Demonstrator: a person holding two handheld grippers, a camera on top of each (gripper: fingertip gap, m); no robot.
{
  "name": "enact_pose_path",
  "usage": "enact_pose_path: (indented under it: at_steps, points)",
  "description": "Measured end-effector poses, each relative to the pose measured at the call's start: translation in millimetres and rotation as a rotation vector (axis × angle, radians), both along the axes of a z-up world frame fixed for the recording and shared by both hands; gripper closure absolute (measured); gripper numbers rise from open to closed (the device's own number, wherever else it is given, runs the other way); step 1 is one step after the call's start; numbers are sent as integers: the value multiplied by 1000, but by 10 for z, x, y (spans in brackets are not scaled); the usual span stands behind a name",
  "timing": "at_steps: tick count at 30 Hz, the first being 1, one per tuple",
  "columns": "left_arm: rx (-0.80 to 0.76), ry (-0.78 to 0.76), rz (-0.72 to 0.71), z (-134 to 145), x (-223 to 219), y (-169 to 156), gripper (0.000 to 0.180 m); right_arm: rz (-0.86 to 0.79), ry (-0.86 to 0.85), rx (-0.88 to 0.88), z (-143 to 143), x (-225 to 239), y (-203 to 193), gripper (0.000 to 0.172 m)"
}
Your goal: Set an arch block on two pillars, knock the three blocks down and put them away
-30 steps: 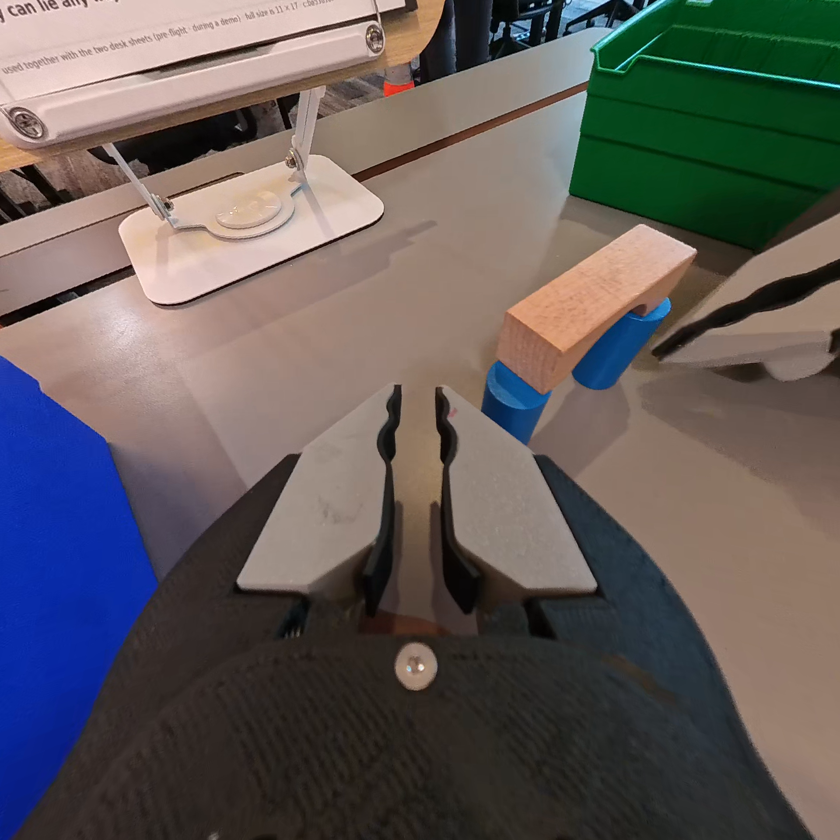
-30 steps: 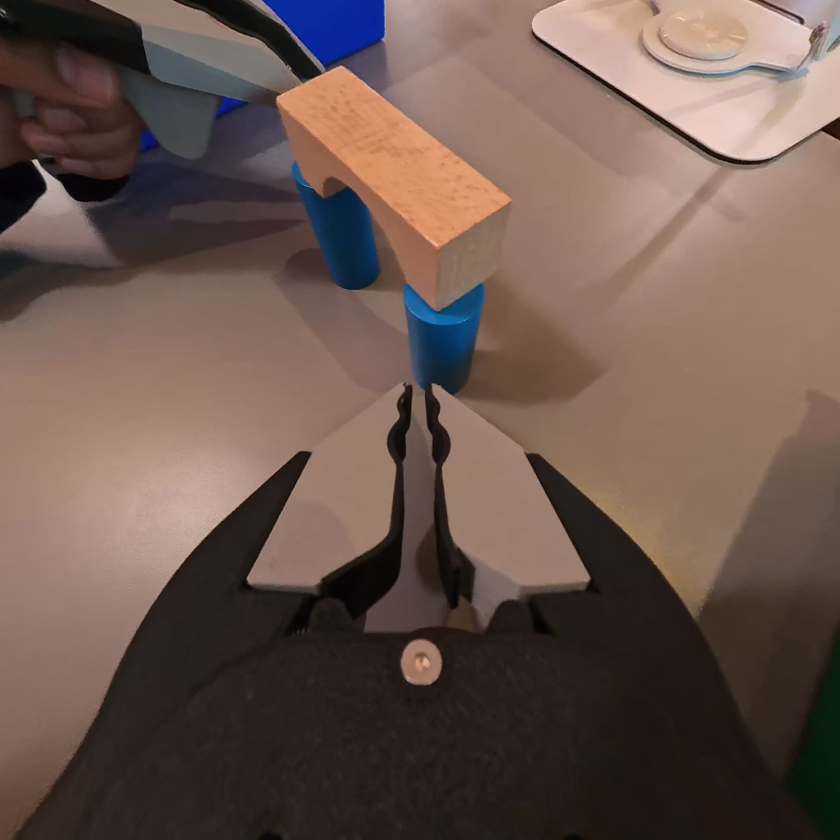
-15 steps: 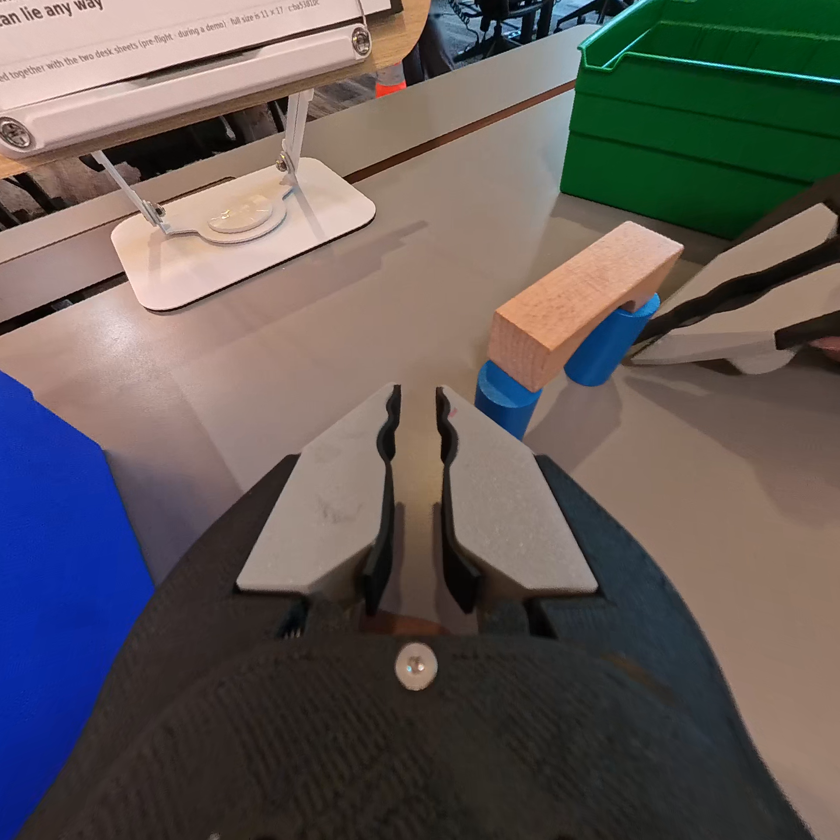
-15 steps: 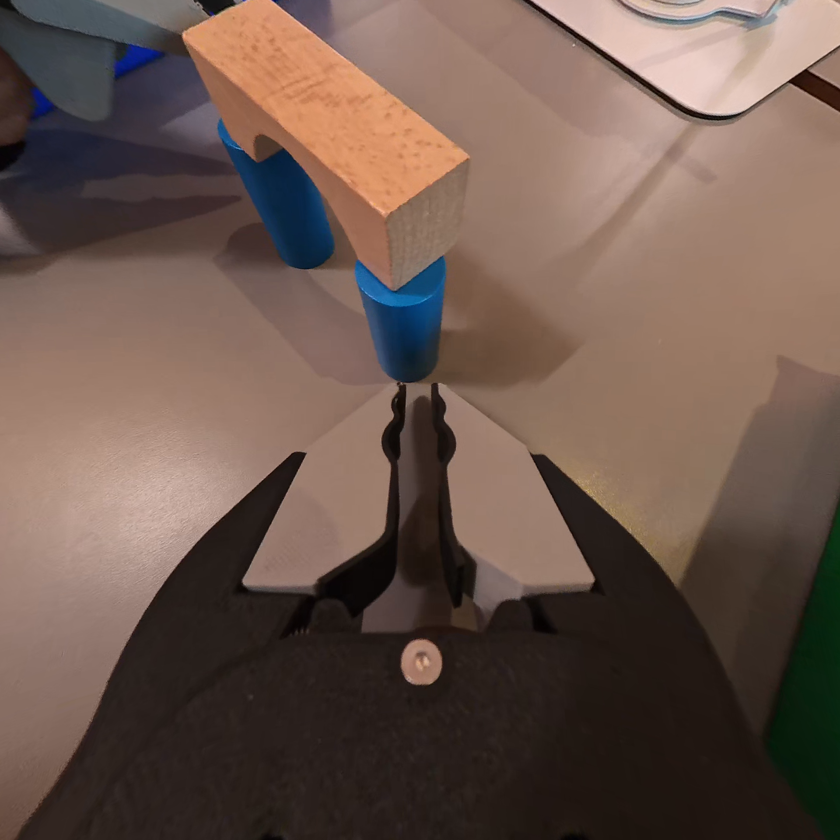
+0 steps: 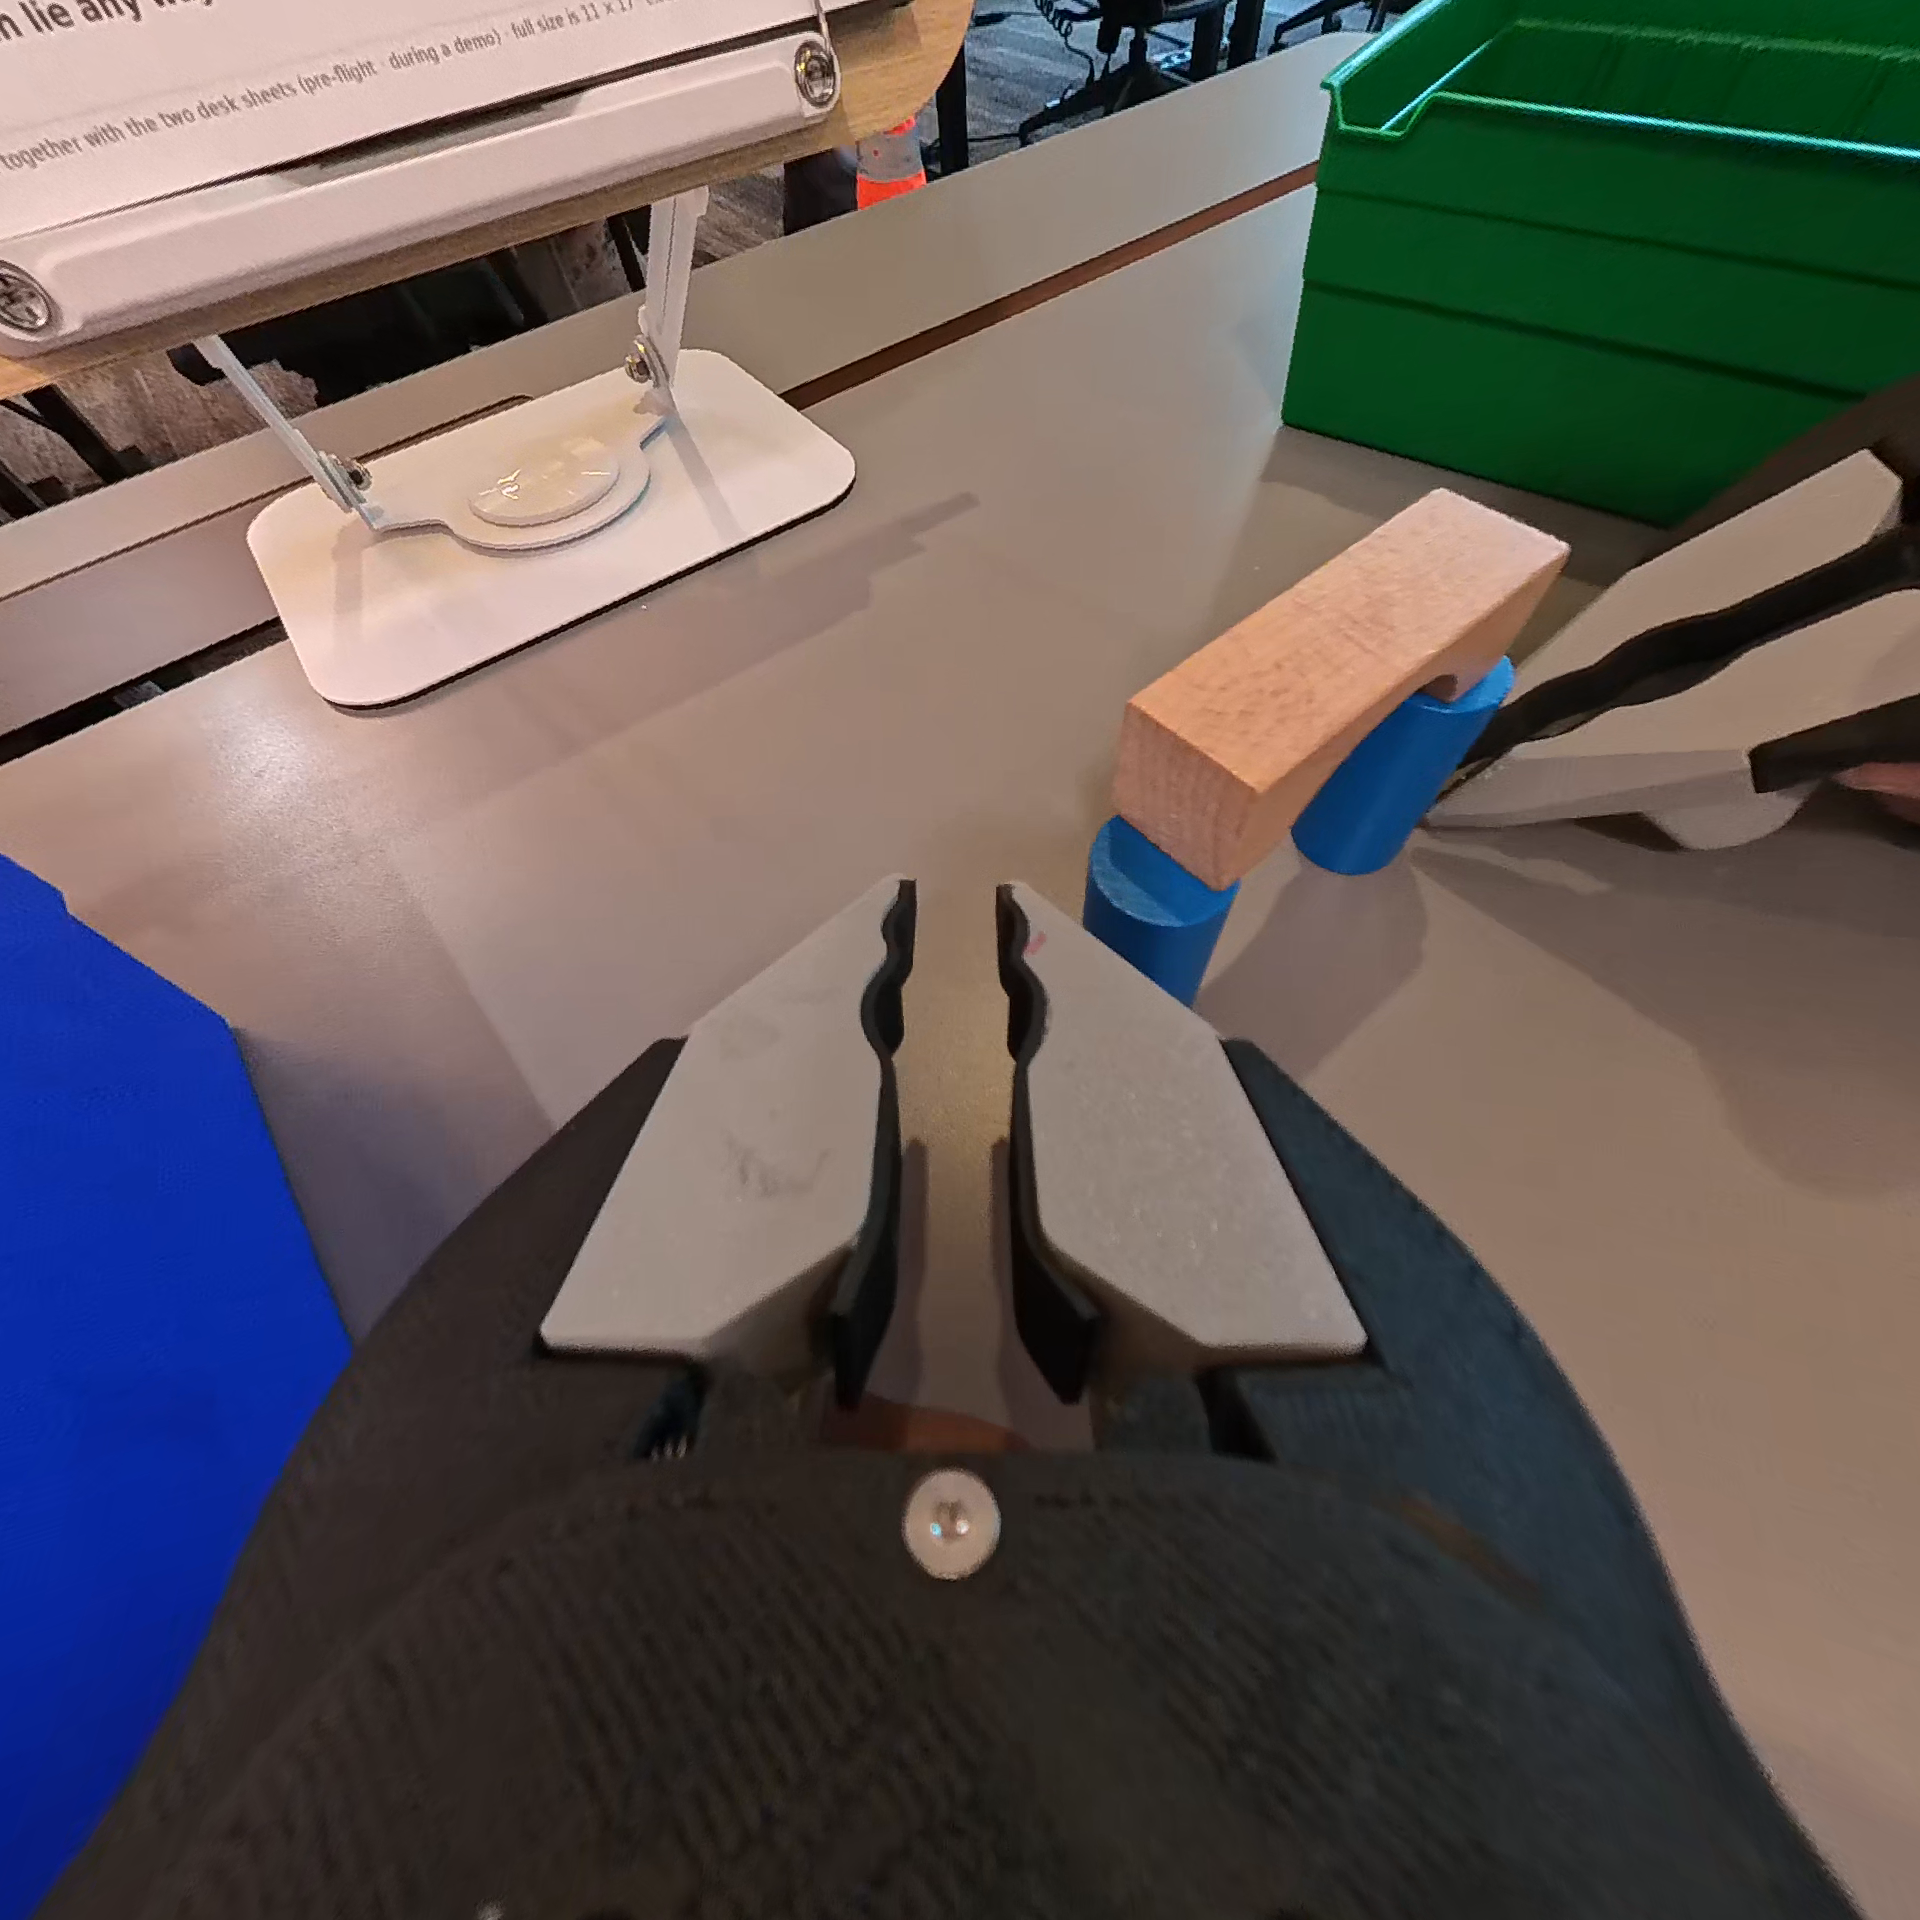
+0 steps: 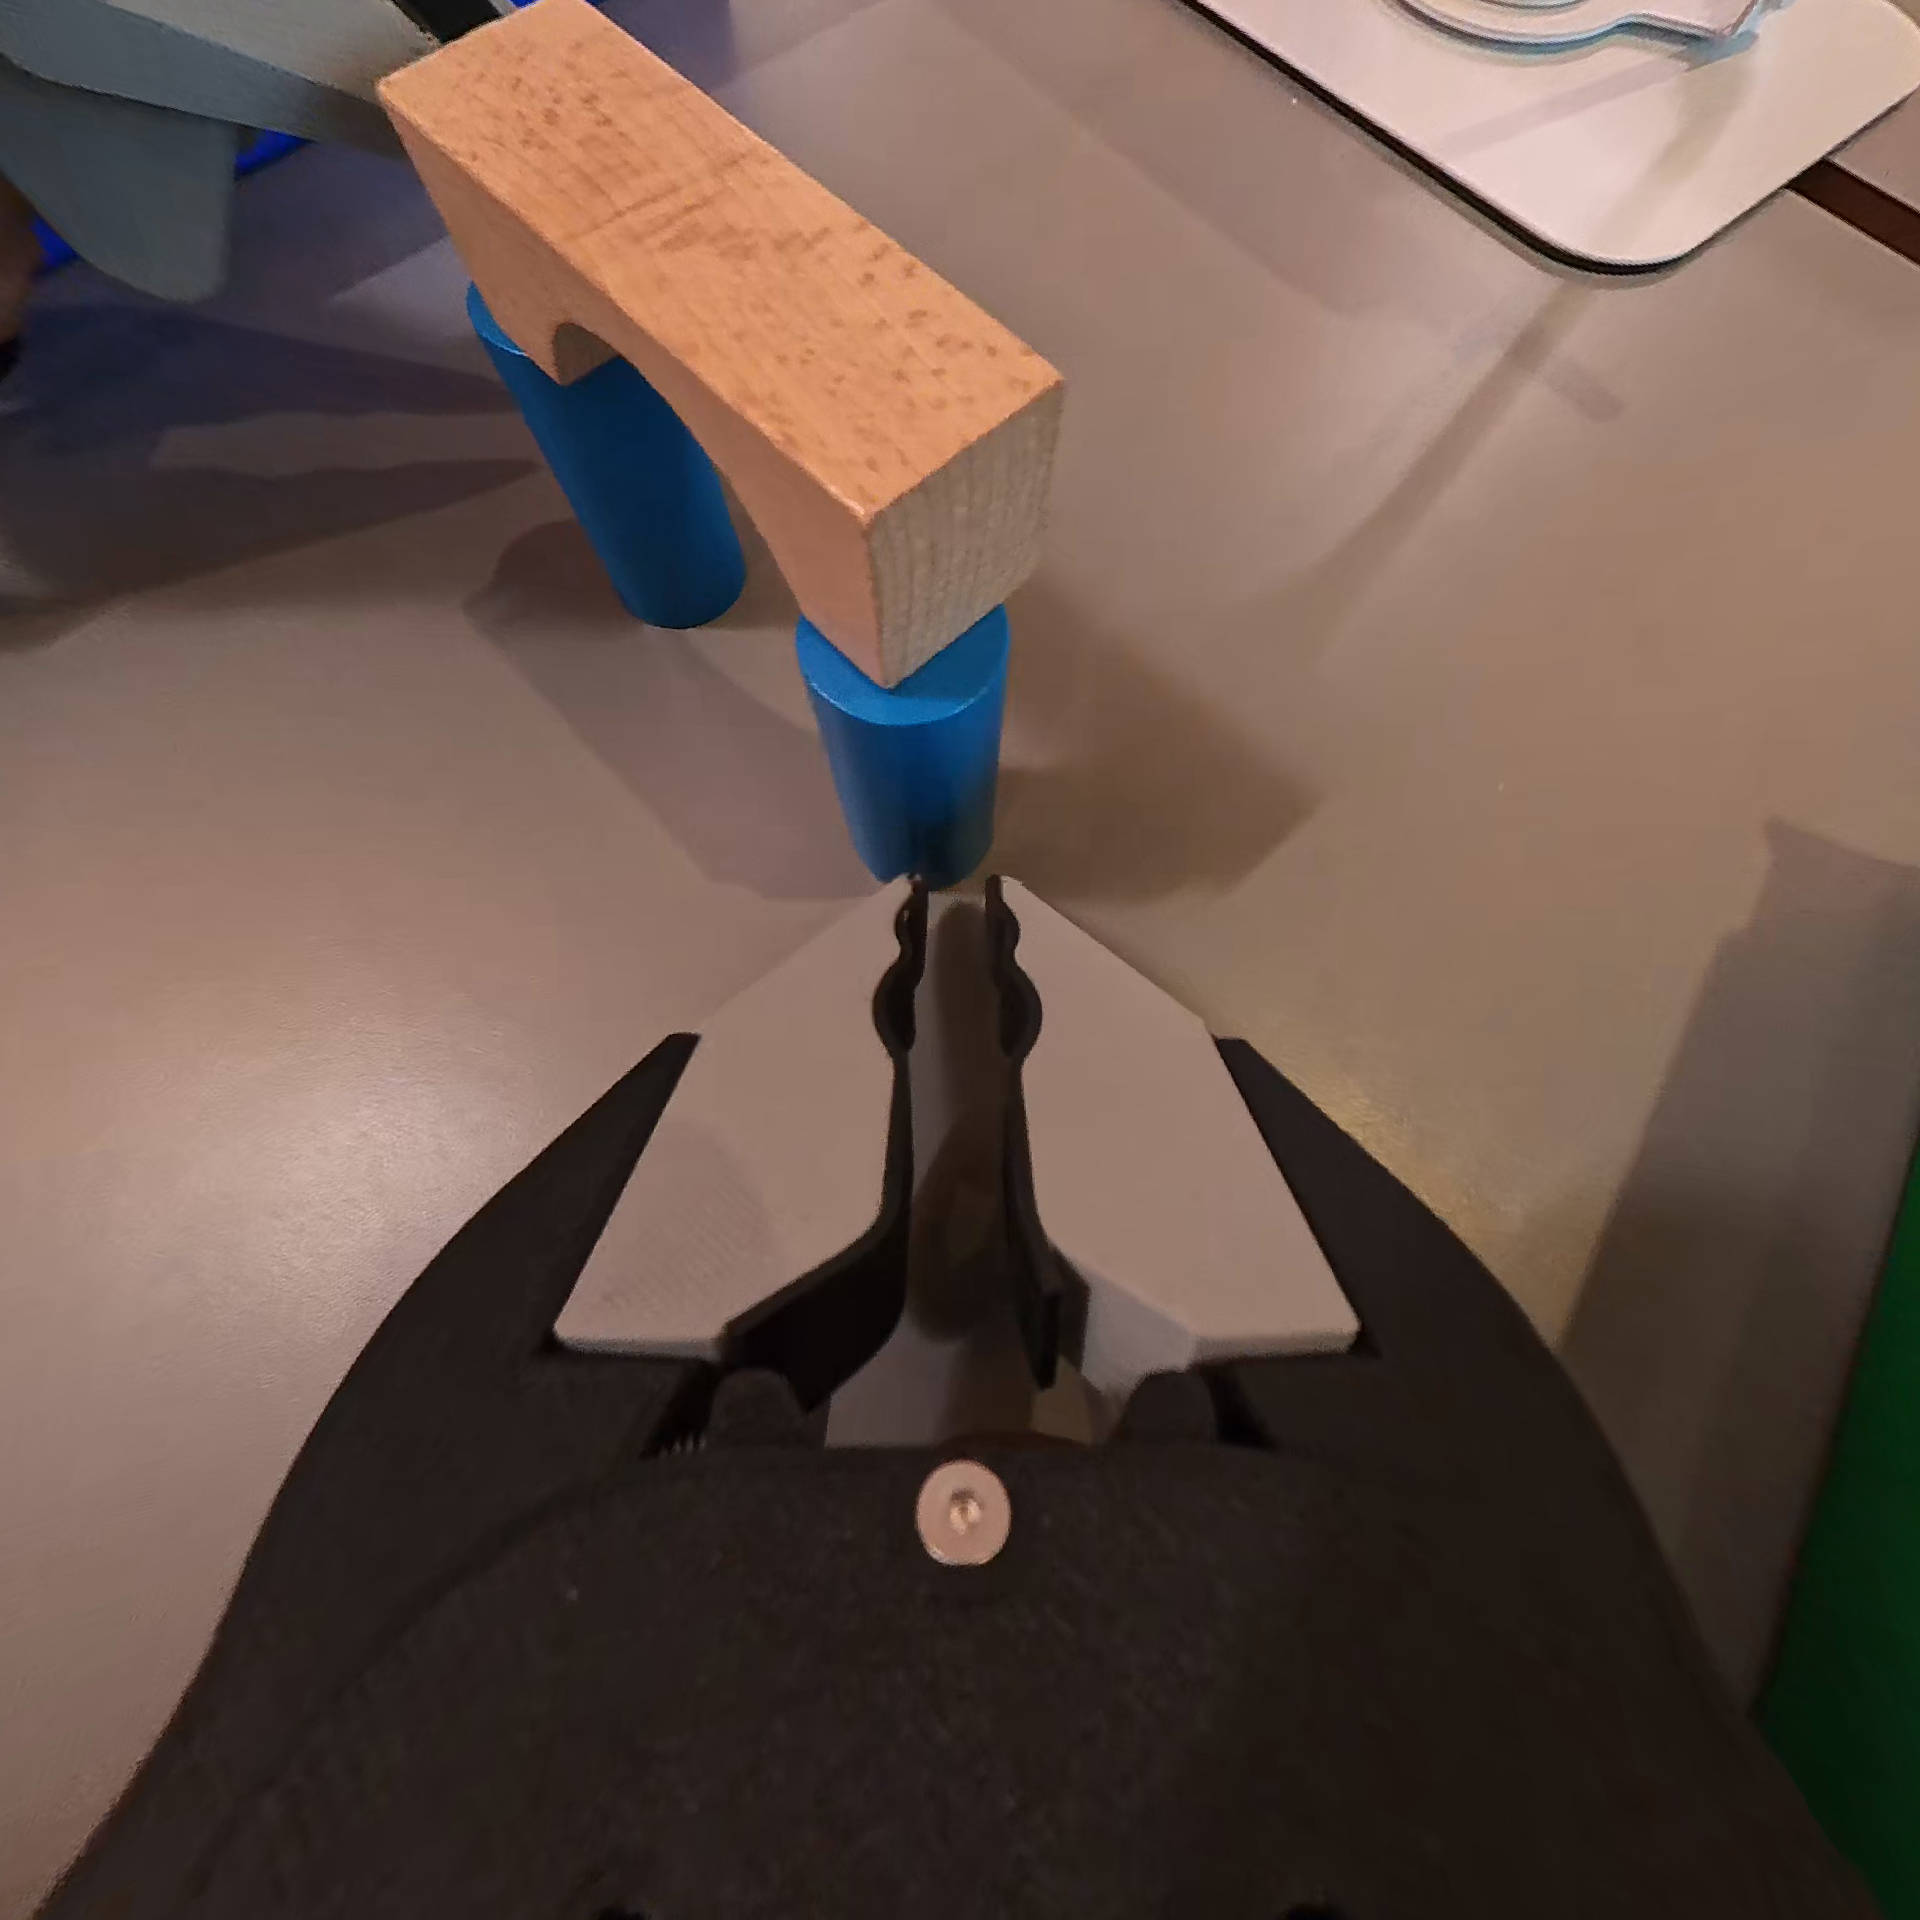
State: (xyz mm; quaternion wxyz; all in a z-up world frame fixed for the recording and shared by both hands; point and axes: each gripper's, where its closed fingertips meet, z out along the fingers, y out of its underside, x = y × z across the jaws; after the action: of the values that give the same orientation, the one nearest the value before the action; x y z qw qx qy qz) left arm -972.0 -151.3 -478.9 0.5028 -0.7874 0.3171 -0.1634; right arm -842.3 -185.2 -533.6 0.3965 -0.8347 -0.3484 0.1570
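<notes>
**A:** Where are the blocks?

**B:** A wooden arch block [image 6: 727, 343] rests askew on two blue pillars [image 6: 904, 758] on the grey table [image 6: 1455, 727], both leaning. A green bin [image 5: 1621, 270] stands beyond them.

**A:** And the grippers?

**B:** The right gripper [image 6: 954, 883] is slightly open, holding nothing, tips at the near pillar's base. The left gripper [image 5: 954, 904] is slightly open and empty, just left of the far pillar.

**A:** What might go wrong?

**B:** A hard push could send the round pillars rolling off across the table, out of easy reach.
</notes>
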Motion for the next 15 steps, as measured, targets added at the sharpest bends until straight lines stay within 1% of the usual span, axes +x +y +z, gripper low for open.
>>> enact_pose_path:
  at_steps: [7, 15]
  points:
    - [1, 1, -2, 1, 8, -4, 167, -41, 31, -2, 28, 54, 65, 164]
    - [4, 2, -5, 3, 16, -9, 167, -35, 13, -1, 10, 9, 83, 162]
